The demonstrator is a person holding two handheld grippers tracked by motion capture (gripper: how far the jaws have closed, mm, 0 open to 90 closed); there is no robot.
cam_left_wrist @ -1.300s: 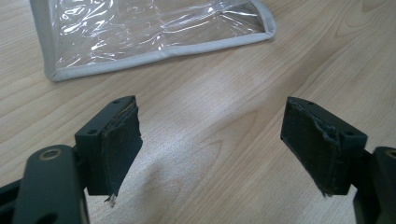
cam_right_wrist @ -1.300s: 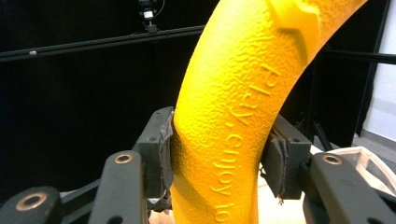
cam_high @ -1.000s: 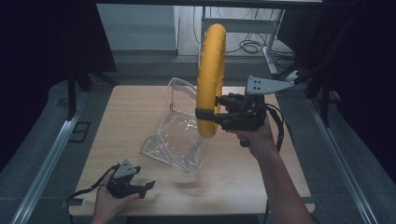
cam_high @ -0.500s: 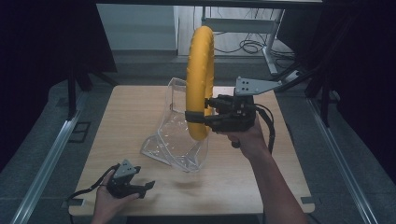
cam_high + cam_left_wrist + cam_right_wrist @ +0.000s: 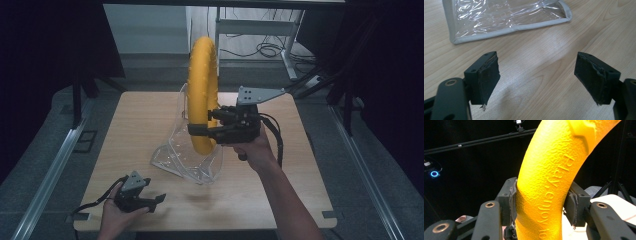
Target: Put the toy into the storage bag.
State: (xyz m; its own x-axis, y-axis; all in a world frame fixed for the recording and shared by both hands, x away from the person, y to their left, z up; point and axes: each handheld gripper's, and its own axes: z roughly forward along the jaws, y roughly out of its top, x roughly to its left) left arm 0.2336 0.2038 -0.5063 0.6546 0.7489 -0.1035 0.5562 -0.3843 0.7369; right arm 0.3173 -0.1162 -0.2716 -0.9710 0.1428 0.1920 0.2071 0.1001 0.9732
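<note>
A big yellow ring [image 5: 202, 92] stands on edge above the table, its lower part down inside the open top of a clear plastic pouch [image 5: 187, 150]. My right gripper [image 5: 197, 131] is shut on the ring's lower rim; in the right gripper view both pads squeeze the textured yellow ring [image 5: 549, 192] with raised lettering. My left gripper [image 5: 155, 200] rests open near the table's front left corner, with nothing between its fingers. In the left gripper view the left gripper [image 5: 537, 77] faces bare wood, with the pouch's [image 5: 506, 17] grey-trimmed edge lying beyond.
The wooden table [image 5: 300, 165] has bare room to the right and along the far edge. Cables [image 5: 265, 47] and a metal frame leg [image 5: 290, 45] lie on the floor behind. Rails [image 5: 55, 165] run along both sides of the table.
My right gripper has carried the yellow ring to the left and down, so its lower part now sits inside the pouch. The left gripper has stayed put.
</note>
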